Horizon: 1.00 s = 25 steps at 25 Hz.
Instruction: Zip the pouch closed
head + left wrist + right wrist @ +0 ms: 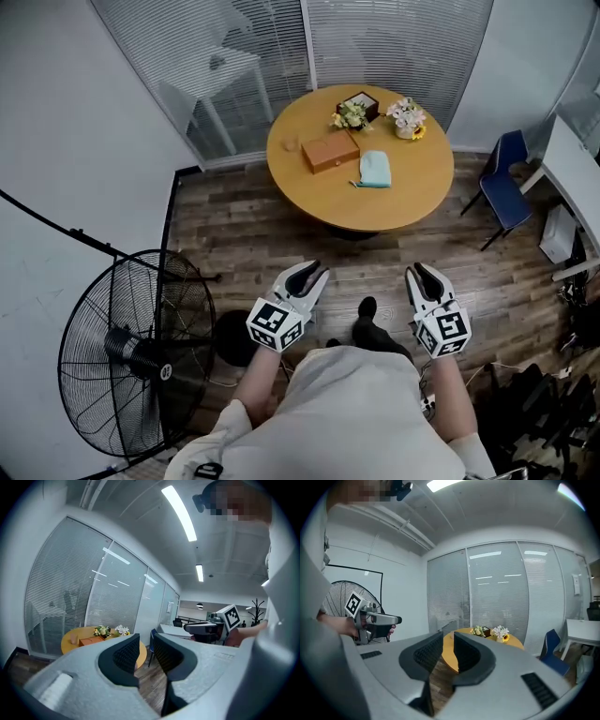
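- Although the pouch (375, 169) lies far off on the round table (412, 202), its zipper is too small to read.
- Left gripper (315, 270) and right gripper (417, 270): jaws narrowly apart, empty.

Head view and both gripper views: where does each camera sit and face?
Head view: on the person's head, steeply down at the round table and pouch; torso, left claw, right claw show.
Left gripper view: rides the left claw, along its jaws toward the table; right claw shows at right.
Right gripper view: rides the right claw, toward the table; left claw at left.
Shared: all three see the table.
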Each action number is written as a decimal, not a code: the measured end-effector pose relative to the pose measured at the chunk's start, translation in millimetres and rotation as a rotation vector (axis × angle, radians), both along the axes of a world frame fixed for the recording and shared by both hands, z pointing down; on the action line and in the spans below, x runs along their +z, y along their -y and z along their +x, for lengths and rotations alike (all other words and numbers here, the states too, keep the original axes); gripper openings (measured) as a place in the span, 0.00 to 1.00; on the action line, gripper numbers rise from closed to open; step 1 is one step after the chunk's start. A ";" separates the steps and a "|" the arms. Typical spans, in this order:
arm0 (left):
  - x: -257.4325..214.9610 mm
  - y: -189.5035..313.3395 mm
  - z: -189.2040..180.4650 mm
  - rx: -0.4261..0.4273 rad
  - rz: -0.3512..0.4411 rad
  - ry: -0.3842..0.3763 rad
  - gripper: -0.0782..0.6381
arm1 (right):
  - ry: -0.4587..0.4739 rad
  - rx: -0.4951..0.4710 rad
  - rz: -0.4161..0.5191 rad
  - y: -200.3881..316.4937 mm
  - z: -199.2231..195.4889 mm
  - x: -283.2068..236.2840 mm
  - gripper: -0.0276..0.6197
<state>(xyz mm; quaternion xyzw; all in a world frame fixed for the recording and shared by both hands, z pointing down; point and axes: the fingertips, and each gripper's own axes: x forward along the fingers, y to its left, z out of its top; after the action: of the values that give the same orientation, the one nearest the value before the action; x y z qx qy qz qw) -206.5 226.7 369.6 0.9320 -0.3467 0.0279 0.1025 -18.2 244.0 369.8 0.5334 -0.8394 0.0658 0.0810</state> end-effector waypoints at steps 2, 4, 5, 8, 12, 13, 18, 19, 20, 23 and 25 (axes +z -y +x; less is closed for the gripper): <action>1.0 9.3 3.6 -0.004 -0.004 0.001 0.23 | 0.002 -0.006 -0.004 11.3 3.9 1.3 0.14; 2.0 19.4 7.9 -0.010 -0.005 0.004 0.23 | 0.004 -0.014 -0.007 24.3 8.4 3.5 0.14; 2.6 24.8 10.1 -0.014 -0.007 0.005 0.23 | 0.006 -0.020 -0.009 31.1 10.3 4.7 0.14; 3.9 44.1 16.4 -0.025 -0.012 0.010 0.23 | 0.011 -0.046 -0.015 54.3 13.7 6.8 0.14; 5.1 80.4 29.5 -0.034 -0.021 0.030 0.23 | 0.017 -0.083 -0.025 93.6 22.0 9.5 0.14; 5.0 90.5 33.3 -0.036 -0.023 0.034 0.23 | 0.020 -0.088 -0.028 104.6 25.7 10.4 0.14; 5.0 141.7 54.3 -0.053 -0.023 0.045 0.23 | 0.031 -0.110 -0.042 160.8 47.5 16.0 0.14; 5.4 151.3 59.0 -0.058 -0.024 0.047 0.23 | 0.033 -0.116 -0.044 171.6 52.2 17.2 0.14; 5.8 160.6 63.8 -0.062 -0.026 0.049 0.23 | 0.035 -0.121 -0.047 182.3 57.0 18.1 0.14; 7.0 185.1 77.7 -0.076 -0.036 0.055 0.23 | 0.041 -0.137 -0.055 212.5 70.2 19.8 0.14; 8.7 198.4 85.4 -0.085 -0.044 0.058 0.23 | 0.047 -0.147 -0.059 229.8 77.6 21.2 0.14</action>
<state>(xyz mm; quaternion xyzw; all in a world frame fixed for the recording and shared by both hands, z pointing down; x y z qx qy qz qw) -121.0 28.3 378.3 0.9127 -0.3881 0.0582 0.1141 59.4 14.2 391.0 0.4662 -0.8756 0.0970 0.0814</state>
